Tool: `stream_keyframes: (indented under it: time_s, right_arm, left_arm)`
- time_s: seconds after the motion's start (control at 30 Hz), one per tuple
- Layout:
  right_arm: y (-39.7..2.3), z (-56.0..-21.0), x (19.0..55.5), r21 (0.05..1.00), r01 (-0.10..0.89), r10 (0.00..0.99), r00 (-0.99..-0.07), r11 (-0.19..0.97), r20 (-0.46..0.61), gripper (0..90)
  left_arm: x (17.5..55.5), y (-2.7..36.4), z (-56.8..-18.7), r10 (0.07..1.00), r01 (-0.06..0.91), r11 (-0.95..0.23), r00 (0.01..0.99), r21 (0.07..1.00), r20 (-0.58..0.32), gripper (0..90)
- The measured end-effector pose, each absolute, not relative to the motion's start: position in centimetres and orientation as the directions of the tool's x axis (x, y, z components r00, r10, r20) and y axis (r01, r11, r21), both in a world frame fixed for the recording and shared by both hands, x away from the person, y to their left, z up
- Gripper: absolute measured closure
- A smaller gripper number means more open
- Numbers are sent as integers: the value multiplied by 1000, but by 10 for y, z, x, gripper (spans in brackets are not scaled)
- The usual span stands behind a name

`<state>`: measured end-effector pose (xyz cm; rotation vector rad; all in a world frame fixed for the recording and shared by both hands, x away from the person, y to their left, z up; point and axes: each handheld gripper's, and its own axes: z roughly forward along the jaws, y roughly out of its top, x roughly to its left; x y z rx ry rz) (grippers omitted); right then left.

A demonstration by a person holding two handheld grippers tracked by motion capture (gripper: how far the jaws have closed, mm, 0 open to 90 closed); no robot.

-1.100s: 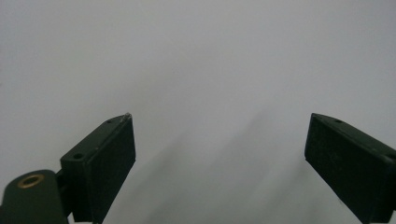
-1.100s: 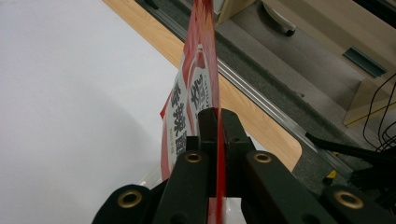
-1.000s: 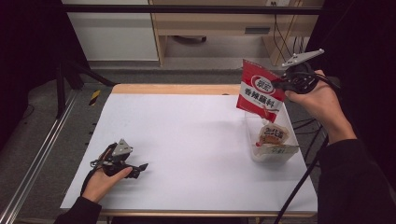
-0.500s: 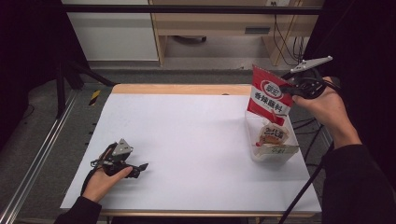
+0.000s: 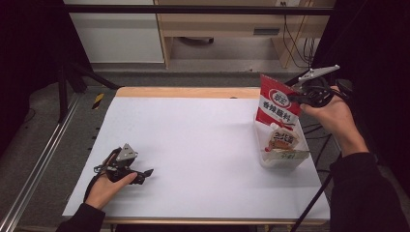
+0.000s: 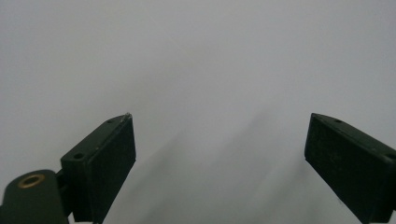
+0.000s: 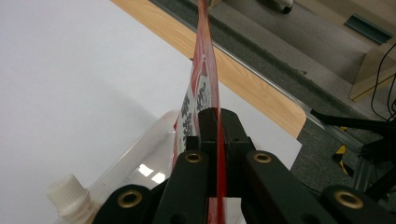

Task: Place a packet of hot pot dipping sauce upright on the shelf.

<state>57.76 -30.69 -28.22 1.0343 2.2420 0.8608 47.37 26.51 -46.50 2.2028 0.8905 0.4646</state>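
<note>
High view: the right gripper [image 5: 296, 94] hangs over the far right of the white counter [image 5: 193, 145], its fingers pinching the right edge of a red seasoning packet [image 5: 277, 103]. The packet hangs upright, its lower end just inside a clear plastic bin [image 5: 283, 150] that already holds another pouch [image 5: 282, 140]. The left gripper [image 5: 138, 173] rests on the counter at the near left, well apart from the bin.

Left gripper view: its fingers [image 6: 105, 158] are spread wide over bare white counter, nothing between them.

Right gripper view: the fingers [image 7: 233, 130] press together on the thin edge of the red packet [image 7: 205, 79], seen edge-on. Below lie the bin's clear wall [image 7: 140, 154] and a white screw cap [image 7: 70, 193] at the near left.

The grip looks narrow and off to one side, so the packet could swing or slip from the pinch. If released while so upright, it may lean on the bin's rim and tip out onto the counter. Pushing down could also crumple it against the pouch beneath or shove the light bin.
</note>
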Motion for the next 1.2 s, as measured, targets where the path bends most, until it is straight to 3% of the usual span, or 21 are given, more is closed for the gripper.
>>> stream_keyframes:
  time_s: [0.9,1.03,1.13,1.17,1.2]
  right_arm:
    - [-335,-310,567,704,546,845,-515,453,-144,889]
    - [-337,-312,564,703,546,847,-509,456,-154,820]
    - [-334,-311,562,709,536,851,-495,459,-176,661]
    - [-334,-311,562,709,536,851,-495,459,-176,661]
    - [-333,-310,562,707,533,851,-489,464,-189,607]
  left_arm:
    - [474,265,-465,712,462,-517,699,721,63,87]
    - [474,264,-466,711,462,-518,700,720,63,87]
    - [474,264,-466,711,462,-519,700,720,63,87]
    - [474,264,-466,711,462,-519,700,720,63,87]
    - [474,264,-466,712,463,-516,700,720,60,87]
